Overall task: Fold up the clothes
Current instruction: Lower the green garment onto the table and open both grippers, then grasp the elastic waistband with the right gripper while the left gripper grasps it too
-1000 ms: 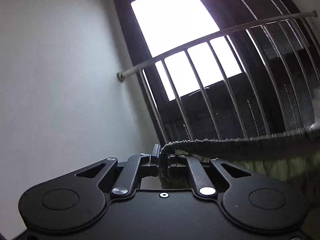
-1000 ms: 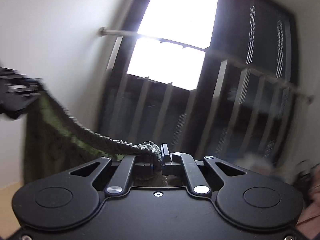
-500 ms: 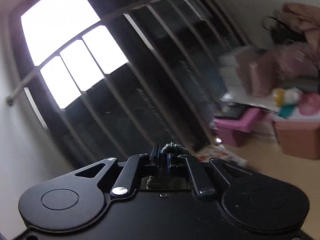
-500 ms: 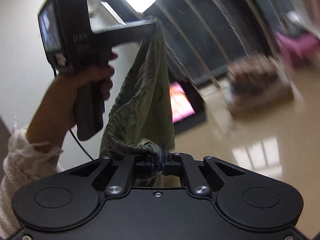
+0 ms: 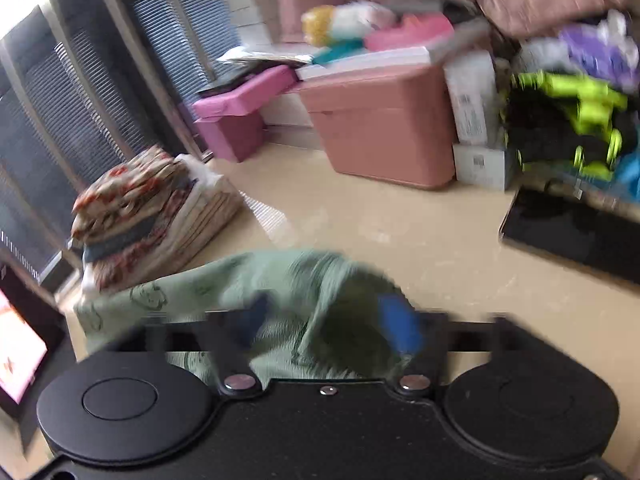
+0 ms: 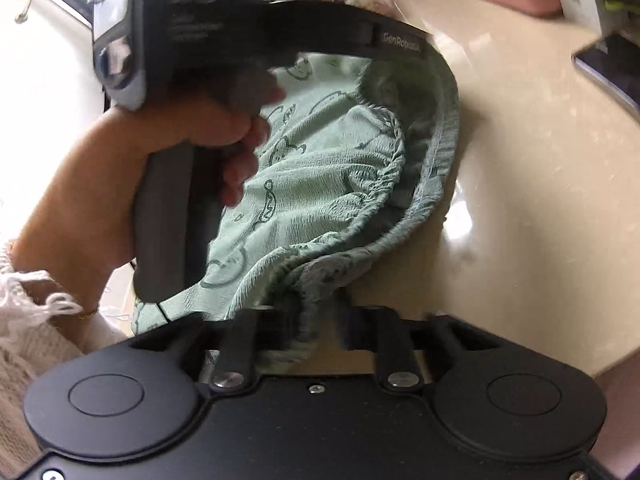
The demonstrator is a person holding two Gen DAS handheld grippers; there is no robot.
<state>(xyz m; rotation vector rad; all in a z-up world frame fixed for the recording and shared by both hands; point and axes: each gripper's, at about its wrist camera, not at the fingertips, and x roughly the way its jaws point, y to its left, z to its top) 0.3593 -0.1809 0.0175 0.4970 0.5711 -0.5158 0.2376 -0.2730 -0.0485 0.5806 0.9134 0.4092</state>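
While my left gripper spreads apart at lower centre, releasing the green shorts, my right gripper likewise parts; next I regrip for folding.

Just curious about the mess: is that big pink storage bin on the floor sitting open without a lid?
No: the pink storage bin has a lid on it, with a white board and toys stacked on top.
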